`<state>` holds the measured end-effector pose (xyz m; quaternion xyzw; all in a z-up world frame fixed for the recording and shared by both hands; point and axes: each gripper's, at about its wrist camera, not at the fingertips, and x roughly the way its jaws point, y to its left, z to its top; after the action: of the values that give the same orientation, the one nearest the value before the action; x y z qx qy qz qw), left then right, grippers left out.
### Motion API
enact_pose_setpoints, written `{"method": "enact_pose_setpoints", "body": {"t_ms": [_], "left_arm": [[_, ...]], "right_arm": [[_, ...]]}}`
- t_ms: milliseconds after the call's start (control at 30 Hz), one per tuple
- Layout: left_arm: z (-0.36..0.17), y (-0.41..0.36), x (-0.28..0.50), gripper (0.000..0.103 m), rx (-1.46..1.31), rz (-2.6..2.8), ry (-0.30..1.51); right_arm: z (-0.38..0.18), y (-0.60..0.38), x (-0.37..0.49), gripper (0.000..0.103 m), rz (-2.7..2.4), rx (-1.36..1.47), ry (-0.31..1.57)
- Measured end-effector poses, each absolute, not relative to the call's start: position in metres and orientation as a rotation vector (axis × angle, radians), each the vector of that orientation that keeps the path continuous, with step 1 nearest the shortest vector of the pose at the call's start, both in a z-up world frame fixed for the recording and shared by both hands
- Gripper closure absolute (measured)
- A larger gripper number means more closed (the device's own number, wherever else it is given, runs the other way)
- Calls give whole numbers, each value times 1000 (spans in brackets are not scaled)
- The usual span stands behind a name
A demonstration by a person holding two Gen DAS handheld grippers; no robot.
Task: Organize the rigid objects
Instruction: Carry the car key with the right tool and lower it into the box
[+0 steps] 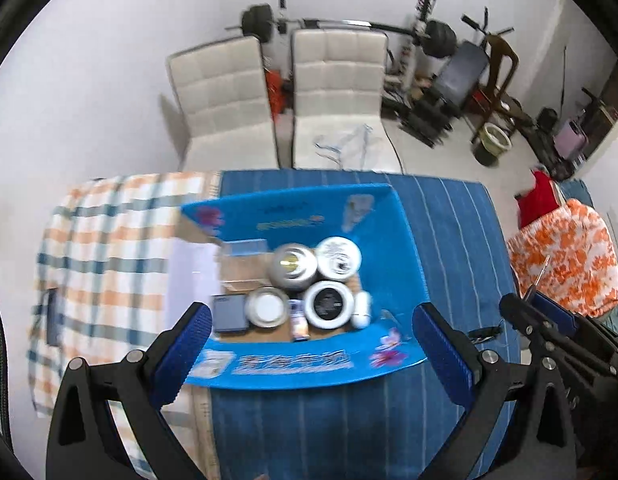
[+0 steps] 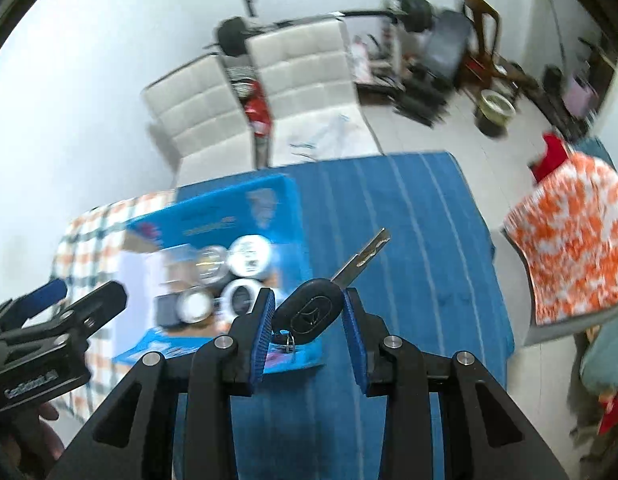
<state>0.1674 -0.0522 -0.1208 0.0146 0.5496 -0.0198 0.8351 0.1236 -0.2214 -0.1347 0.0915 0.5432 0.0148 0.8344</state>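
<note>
Blue striped cloth (image 2: 421,280) covers the right part of the table, and its far and right edges show plainly in the right wrist view, with bare pale floor beyond them. An orange-and-white patterned cushion (image 2: 569,240) sits off the table's right side, and a plaid cloth (image 1: 109,240) covers the left part of the table. The stretch of striped cloth to the right of the blue cardboard box (image 1: 389,248) is bare, while the box itself takes up the middle, its flaps folded outward. Inside it, round tins (image 1: 329,304) and small containers stand packed close together, leaving only a strip of brown floor near the left wall. The left gripper (image 1: 313,352) hangs over the box's near flap with its jaws spread wide and nothing between them. The right gripper (image 2: 309,336) is clamped on the black head of a car key (image 2: 313,312), held in the air above the cloth just right of the box's near corner. The key's long axis runs diagonally, its metal blade (image 2: 365,256) pointing up and to the right, away from the gripper and toward the far right edge of the table. A key ring hangs from the key's head, low between the blue finger pads (image 2: 265,332).
</note>
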Motion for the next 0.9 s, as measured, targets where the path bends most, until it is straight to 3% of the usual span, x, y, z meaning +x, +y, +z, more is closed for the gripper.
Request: {"method": "enact_pose_setpoints", "body": {"t_ms": [233, 467, 600, 900], "left_arm": [[-79, -11, 142, 0, 14, -3, 1072], [-100, 13, 138, 0, -16, 3, 1122], [-133, 27, 142, 0, -63, 23, 1113], [-247, 33, 158, 0, -12, 38, 1232]], "right_arm": [[-80, -162, 98, 67, 106, 137, 1061], [-70, -135, 99, 67, 134, 121, 1044], [-104, -126, 116, 67, 138, 97, 1048], [-261, -107, 159, 66, 85, 13, 1276]]}}
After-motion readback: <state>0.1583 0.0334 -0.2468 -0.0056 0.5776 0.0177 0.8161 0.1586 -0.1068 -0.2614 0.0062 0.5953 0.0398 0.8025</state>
